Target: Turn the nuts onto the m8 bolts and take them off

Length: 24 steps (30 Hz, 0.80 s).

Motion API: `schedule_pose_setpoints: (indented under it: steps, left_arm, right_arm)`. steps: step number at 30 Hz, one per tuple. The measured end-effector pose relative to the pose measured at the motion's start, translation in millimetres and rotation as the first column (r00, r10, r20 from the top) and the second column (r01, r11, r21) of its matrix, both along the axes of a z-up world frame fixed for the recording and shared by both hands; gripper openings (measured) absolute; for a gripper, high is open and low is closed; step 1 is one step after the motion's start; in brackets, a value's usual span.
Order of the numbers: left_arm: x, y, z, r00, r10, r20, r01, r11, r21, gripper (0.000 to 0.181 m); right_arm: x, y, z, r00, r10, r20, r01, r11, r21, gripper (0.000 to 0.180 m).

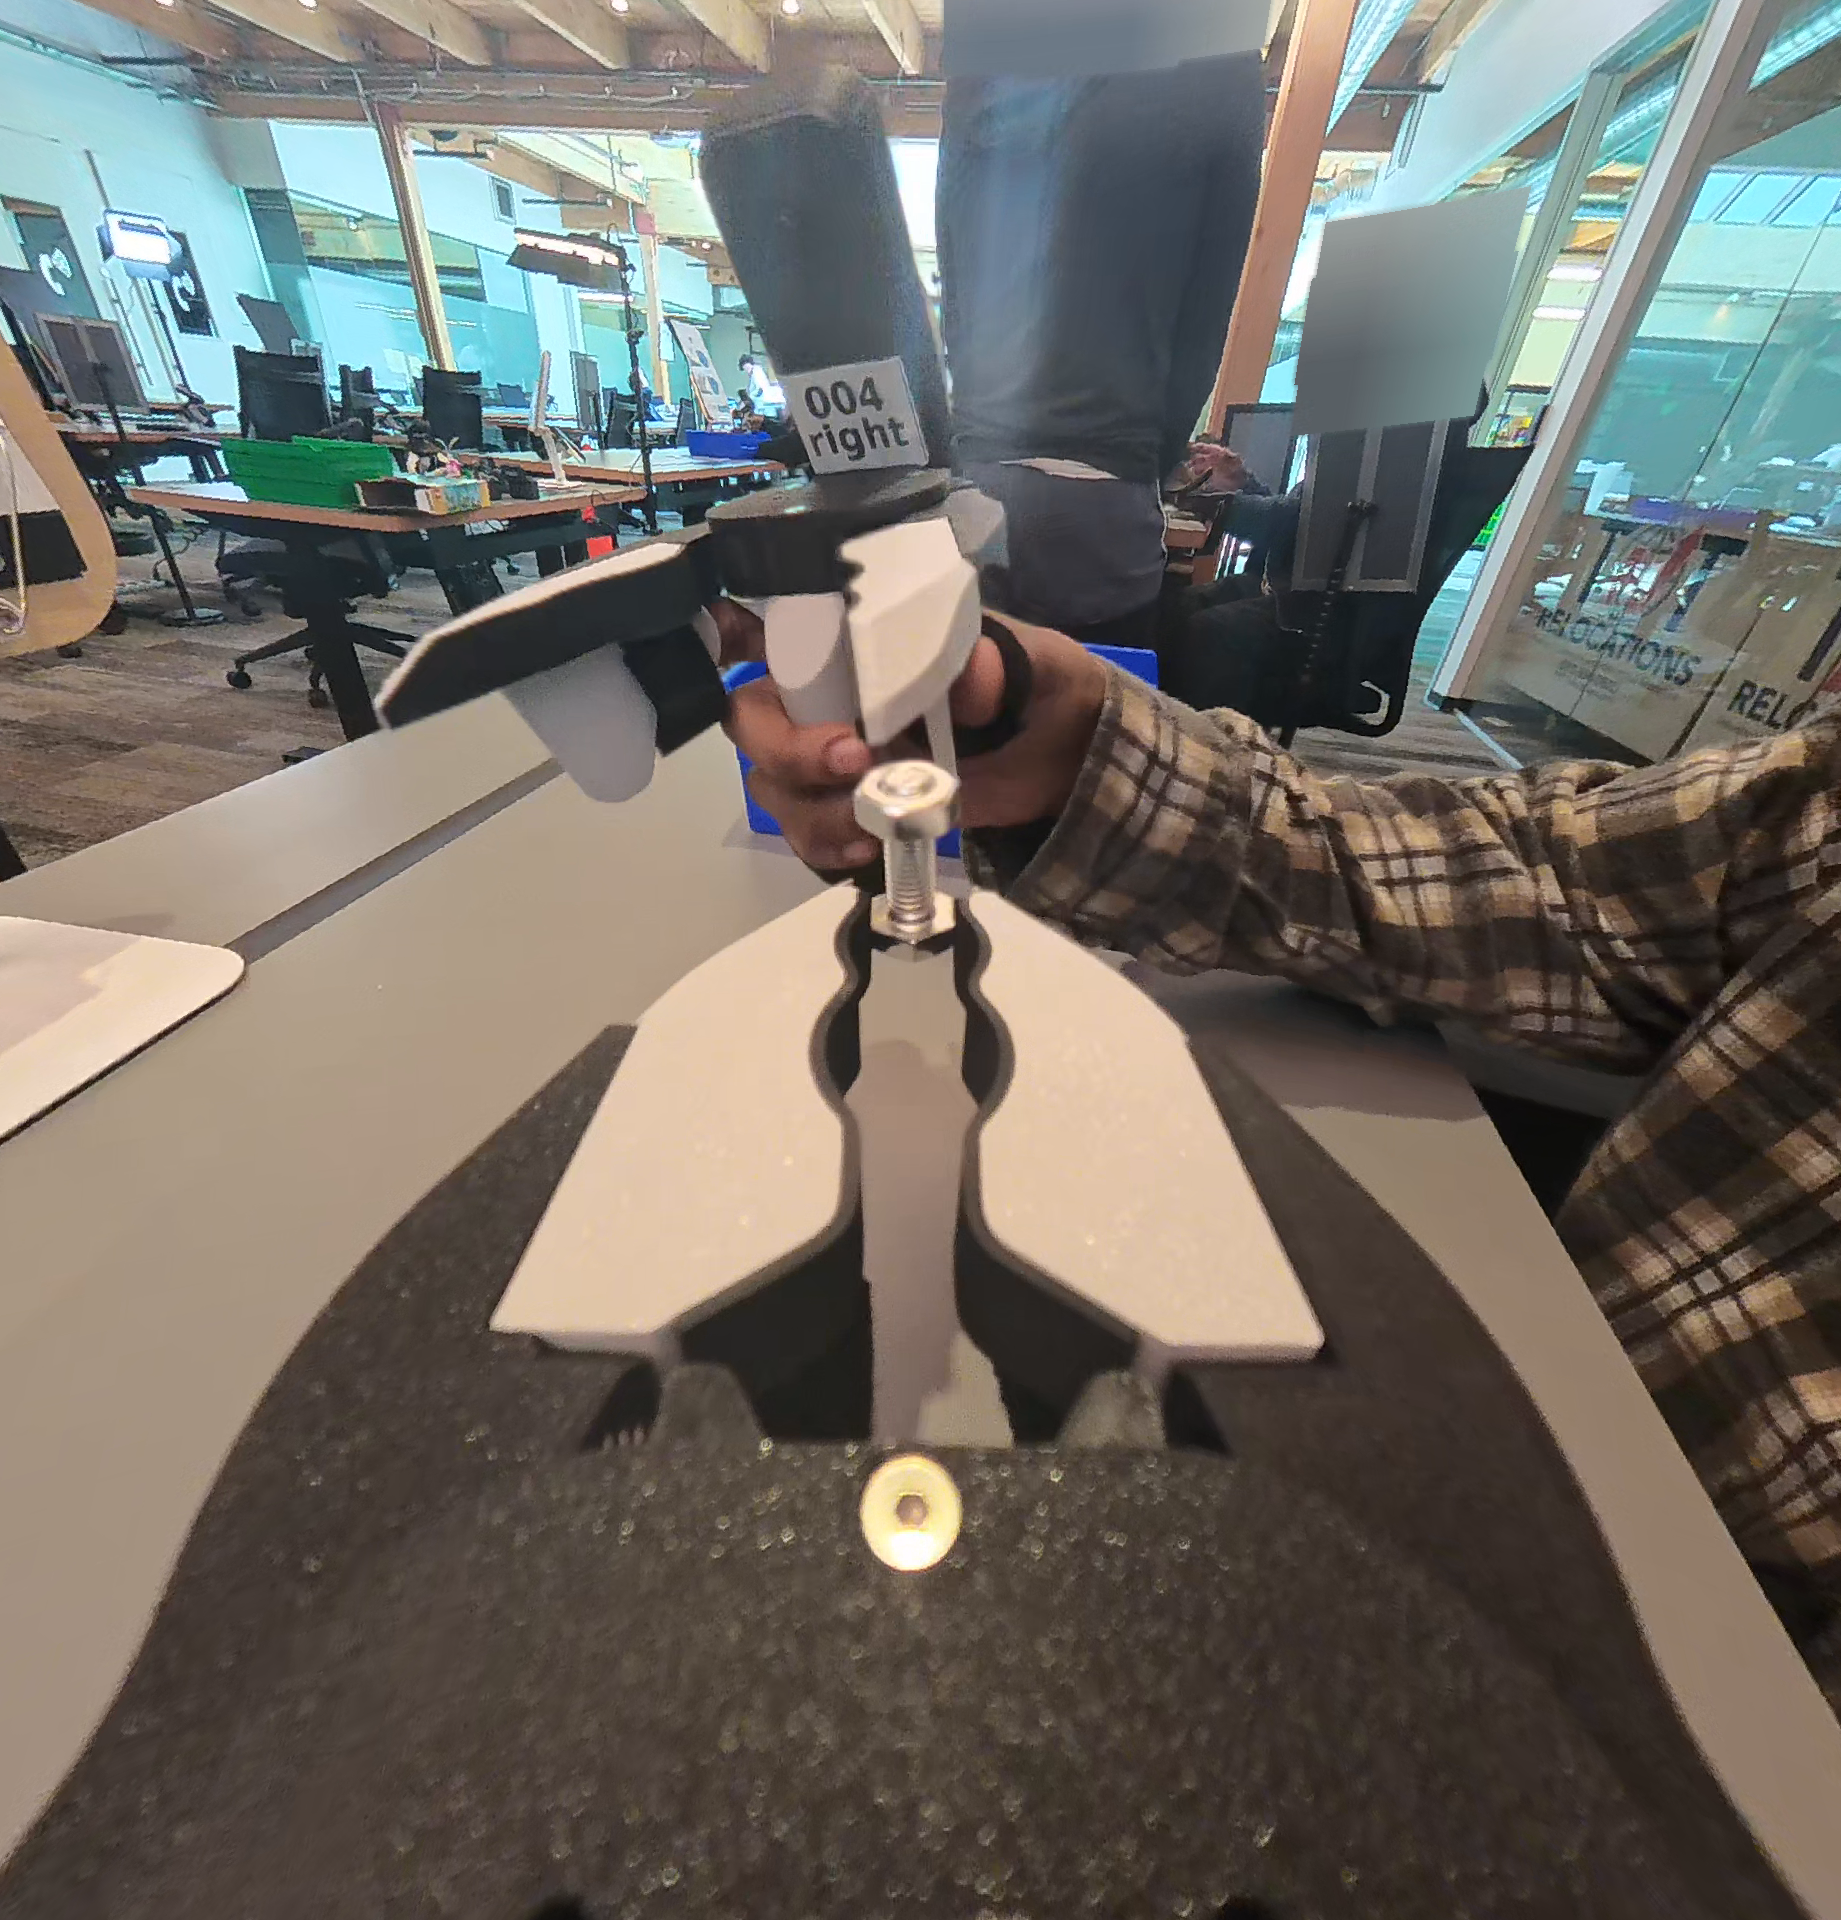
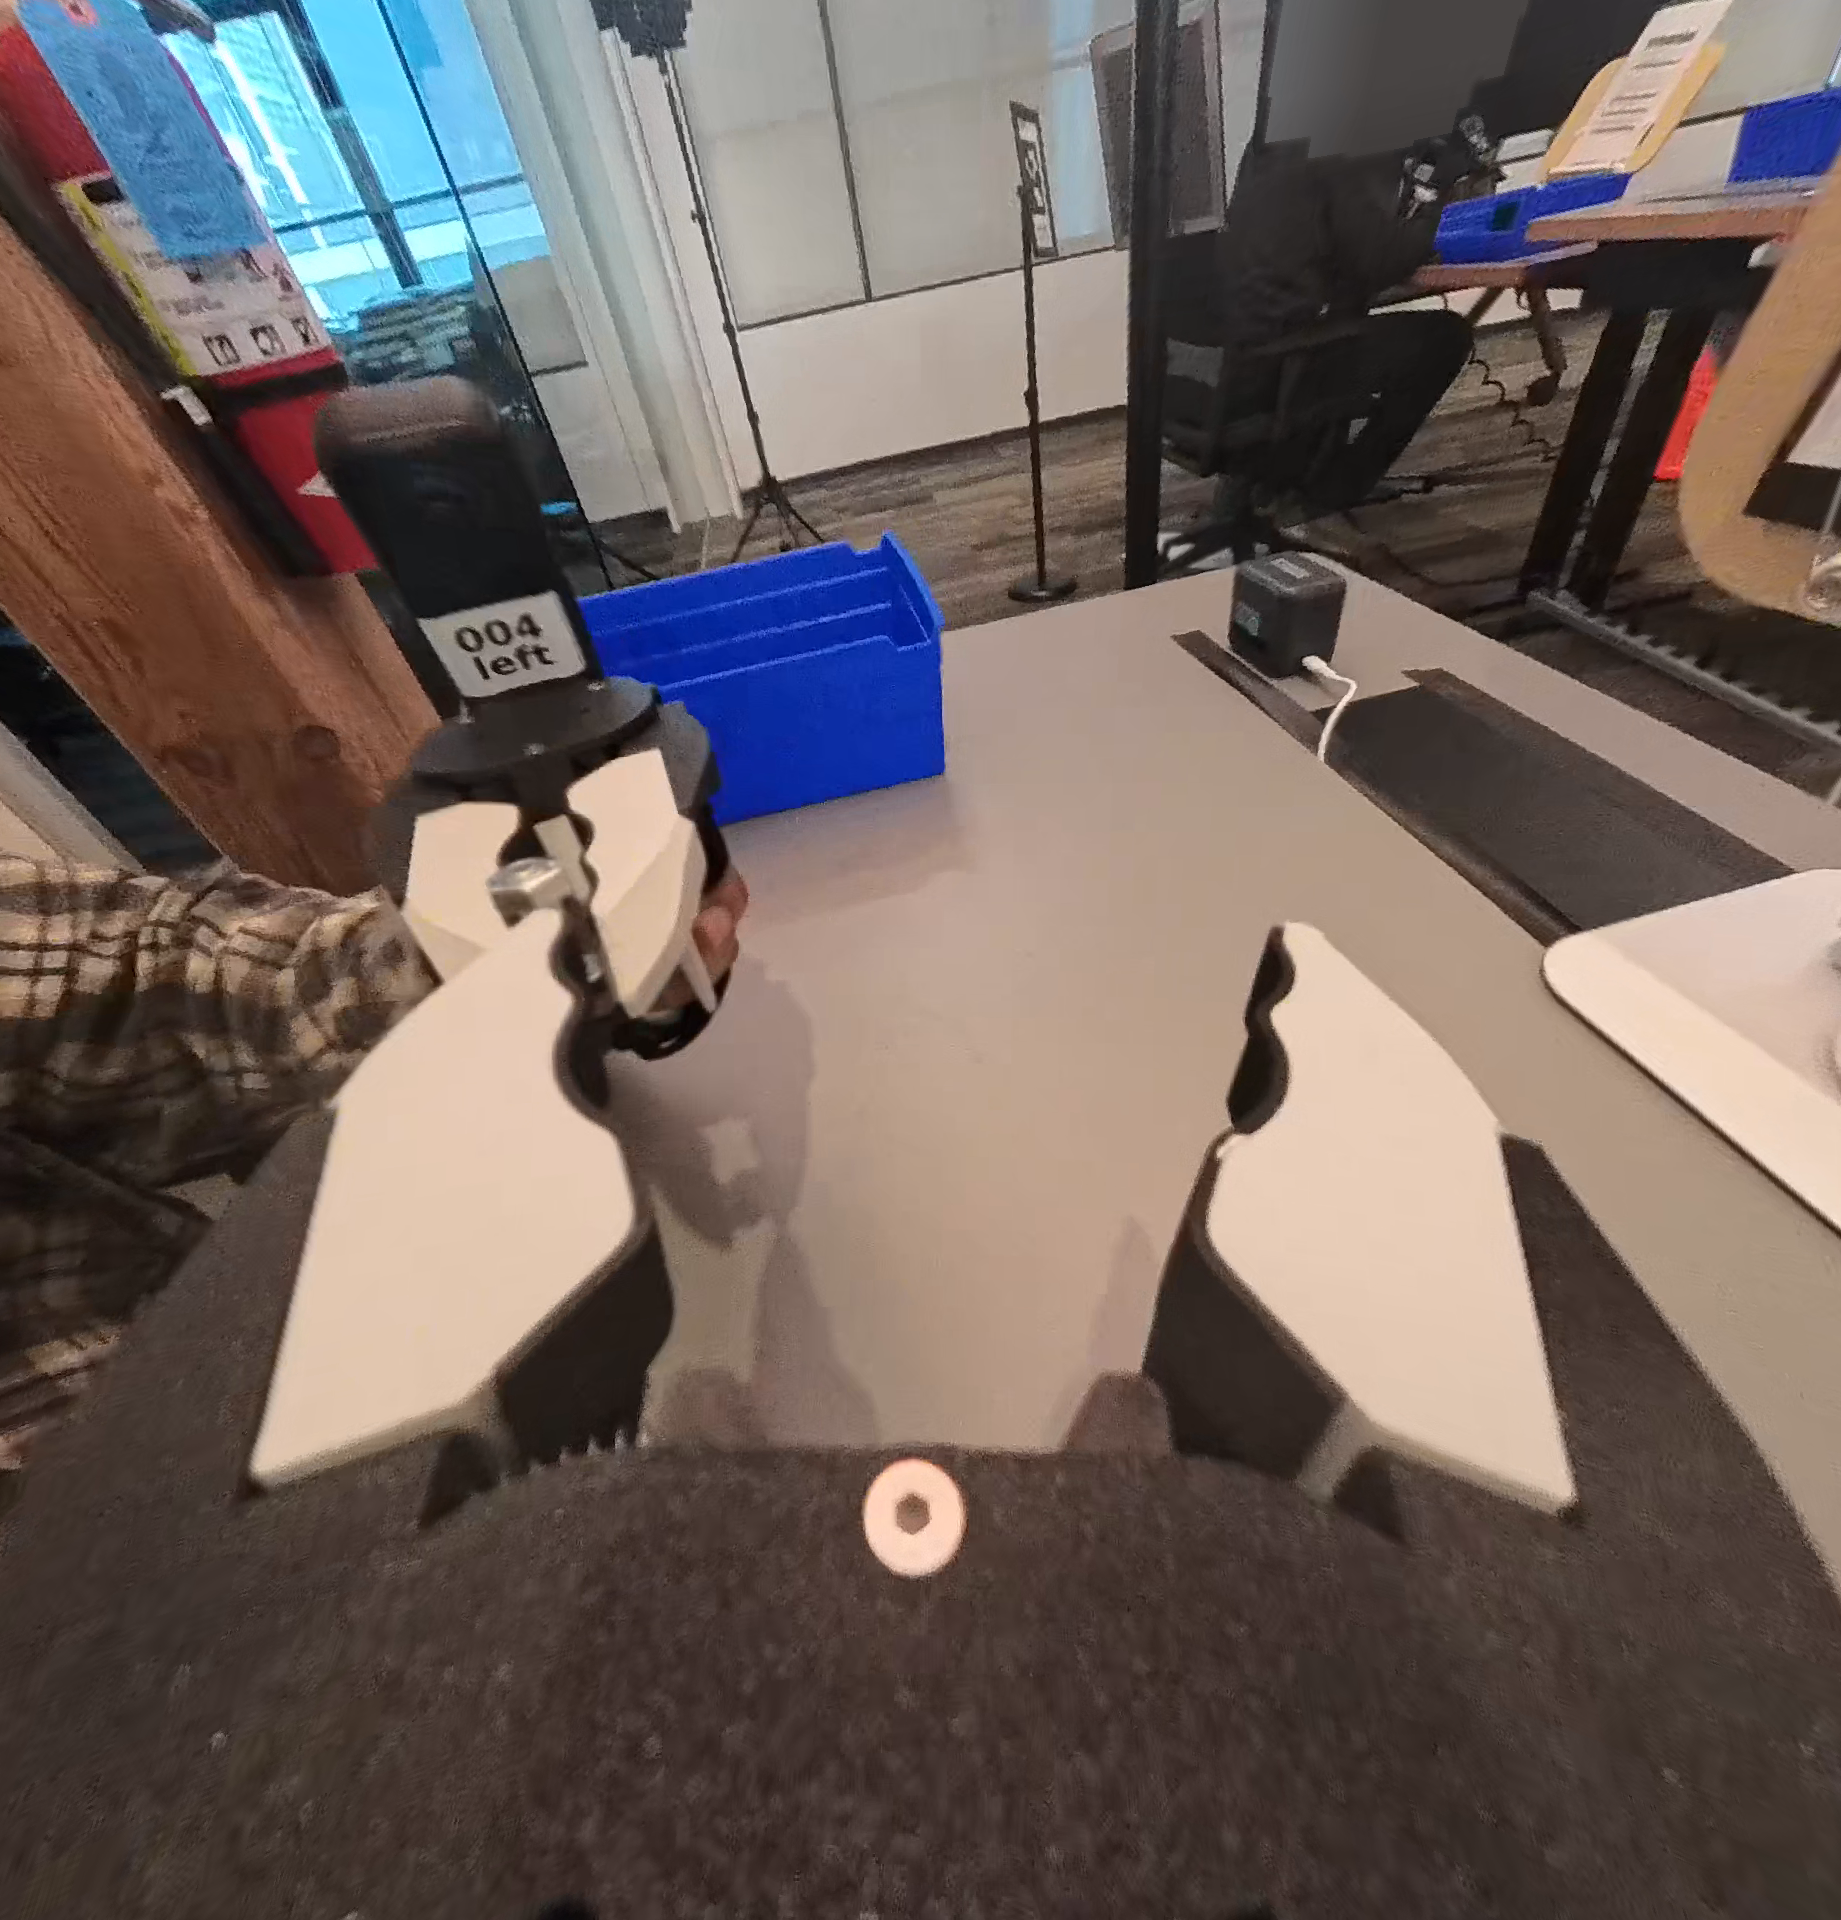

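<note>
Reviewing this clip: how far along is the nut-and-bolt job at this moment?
Done: a nut is already on the bolt, sitting low on the threads, far from the head. In hand: the left gripper is shut on the nut with the bolt standing up; the right gripper is open and holds nothing. Whether it is going on or coming off cannot be told.

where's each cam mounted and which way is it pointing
Left wrist view: sits on the left gripper, looking along its fingers at the bolt whose nut they pinch; a plaid sleeve shows.
Right wrist view: sits on the open right gripper, facing the grey table and blue bin.
Both show the bolt and table.
</note>
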<state>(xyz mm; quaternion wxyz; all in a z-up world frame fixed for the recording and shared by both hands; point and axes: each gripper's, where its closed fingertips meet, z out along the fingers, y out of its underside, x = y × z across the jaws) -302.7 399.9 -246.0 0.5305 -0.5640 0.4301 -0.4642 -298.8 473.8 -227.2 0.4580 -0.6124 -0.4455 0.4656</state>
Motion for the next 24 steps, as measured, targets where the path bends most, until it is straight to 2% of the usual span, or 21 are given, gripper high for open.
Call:
schedule_pose_setpoints:
  steps: [6, 9, 13, 19, 21, 24]
  left_arm:
    - [2.8, -0.8, -3.1, 1.000, -0.005, -0.012, 0.005, 1.000, 0.000, 0.014]
    - [2.4, -0.7, -2.4, 1.000, 0.000, -0.013, 0.000, 1.000, 0.006, 0.014]
    - [1.3, -0.6, -0.9, 1.000, -0.002, -0.005, 0.002, 1.000, 0.004, 0.014]
    - [4.0, -1.7, -3.8, 1.000, -0.008, -0.016, 0.008, 1.000, 0.003, 0.014]
    - [3.4, -2.0, -2.3, 1.000, -0.006, -0.014, 0.006, 1.000, 0.008, 0.014]
    - [1.7, -1.5, -0.6, 1.000, -0.005, -0.006, 0.005, 1.000, 0.007, 0.014]
  right_arm:
    - [-24.5, -26.5, 1.9, 0.995, 0.095, 0.027, -0.096, 0.994, 0.047, 0.121]
    - [-24.3, -19.1, -4.7, 0.997, 0.045, 0.070, -0.050, 0.996, 0.073, 0.123]
    - [2.6, 1.3, 2.6, 1.000, -0.022, -0.002, 0.022, 0.999, 0.036, 0.118]
    - [-26.6, -32.2, 4.4, 0.993, 0.111, 0.028, -0.113, 0.991, 0.067, 0.120]
    - [-27.3, -26.5, -0.4, 0.995, 0.073, 0.065, -0.078, 0.993, 0.085, 0.119]
    - [-7.7, -8.4, 2.5, 0.999, 0.004, 0.033, -0.006, 0.998, 0.063, 0.117]
